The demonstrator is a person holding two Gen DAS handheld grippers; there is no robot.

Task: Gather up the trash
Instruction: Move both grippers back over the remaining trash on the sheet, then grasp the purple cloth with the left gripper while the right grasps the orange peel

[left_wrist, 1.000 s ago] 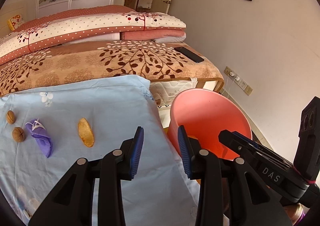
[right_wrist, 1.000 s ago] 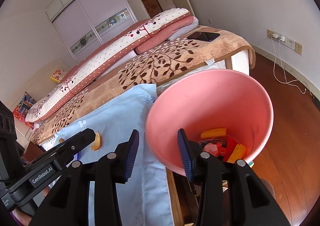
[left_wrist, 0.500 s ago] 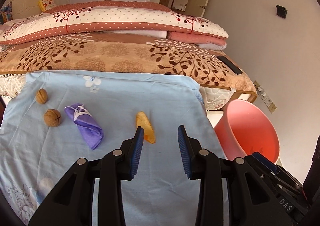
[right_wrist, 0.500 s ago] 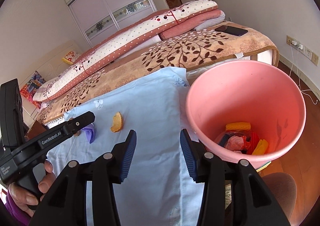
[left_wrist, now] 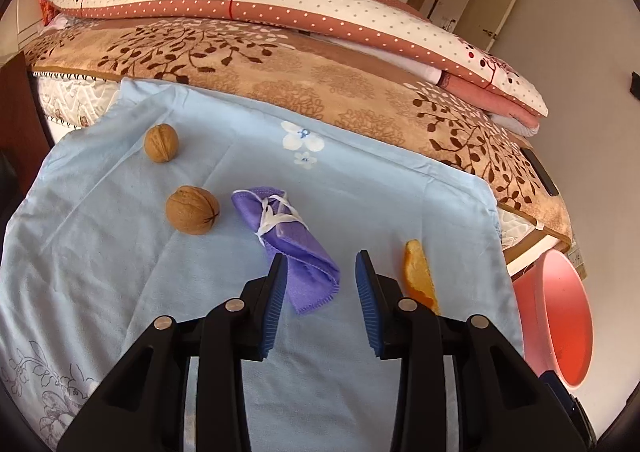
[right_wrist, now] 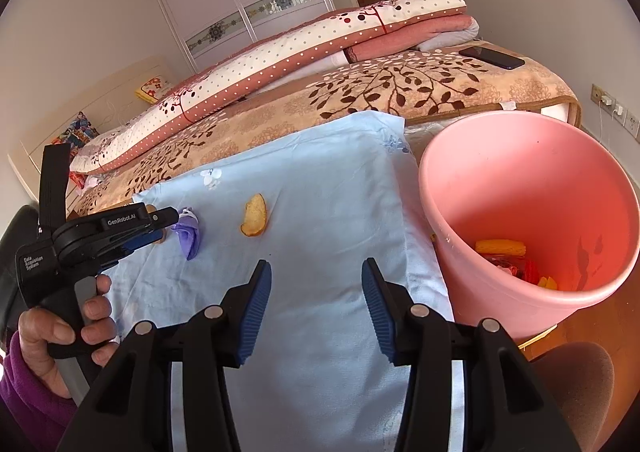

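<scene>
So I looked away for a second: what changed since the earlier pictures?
The left gripper swung from the pink plastic bin to over the purple tied cloth bundle, jaws open. The right gripper backed off the bin, empty. Walnuts and orange peel stayed put.

Both wrist views (angled downward) share the blue cloth (left_wrist: 360, 180).

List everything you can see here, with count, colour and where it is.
walnuts: two, brown, left on the blue cloth
cloth bundle: one, purple, tied with white string, mid cloth
orange peel: one, orange, right of the bundle
blue cloth: one, light blue, spread beside the bed
bin: one, pink, right of the cloth, trash inside
phone: one, black, on the brown blanket
left gripper: black, blue fingers, open over the bundle
right gripper: black, blue fingers, open, empty
hand: one, gripping the left gripper's handle
</scene>
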